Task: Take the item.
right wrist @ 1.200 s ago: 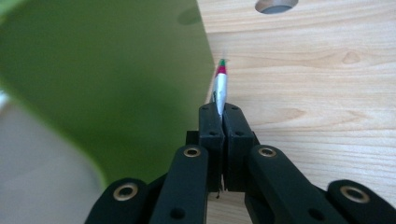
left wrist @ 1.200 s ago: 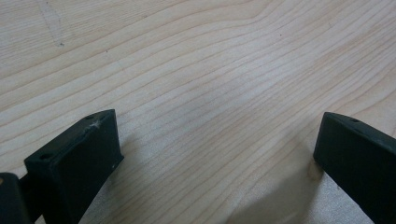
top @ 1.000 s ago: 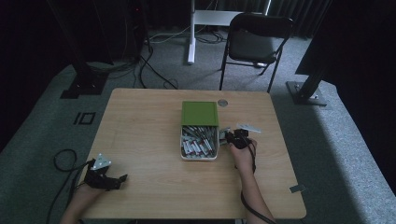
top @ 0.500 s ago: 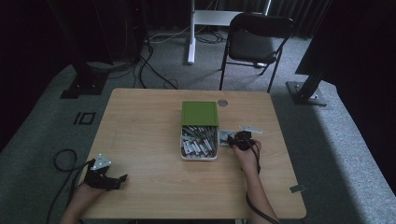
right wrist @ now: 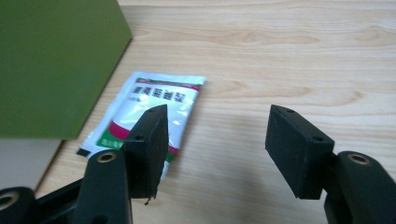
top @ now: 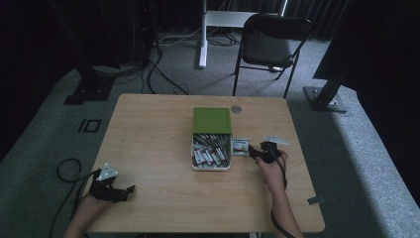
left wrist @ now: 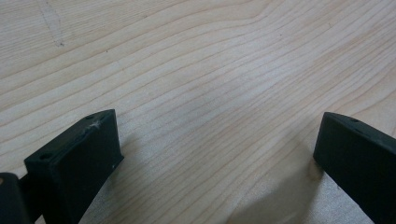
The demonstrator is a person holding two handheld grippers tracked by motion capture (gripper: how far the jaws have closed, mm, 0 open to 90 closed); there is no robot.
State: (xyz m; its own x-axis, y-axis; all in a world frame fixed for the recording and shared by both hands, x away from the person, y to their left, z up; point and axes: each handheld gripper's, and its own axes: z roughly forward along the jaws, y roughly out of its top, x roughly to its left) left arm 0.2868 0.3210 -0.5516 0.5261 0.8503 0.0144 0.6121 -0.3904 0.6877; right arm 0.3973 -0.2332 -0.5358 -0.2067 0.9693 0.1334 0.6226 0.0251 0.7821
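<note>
1. The right gripper [top: 253, 151] rests on the light wooden desk [top: 148, 139], fingers [right wrist: 149, 140] spread wide and holding nothing.
2. A white sachet with red and green print [right wrist: 159, 105] lies flat just beside the white box with a green lid [top: 211, 120], under the left finger.
3. The left gripper [top: 124, 191] sits at the near-left corner, fingers [left wrist: 79, 158] wide apart.
</note>
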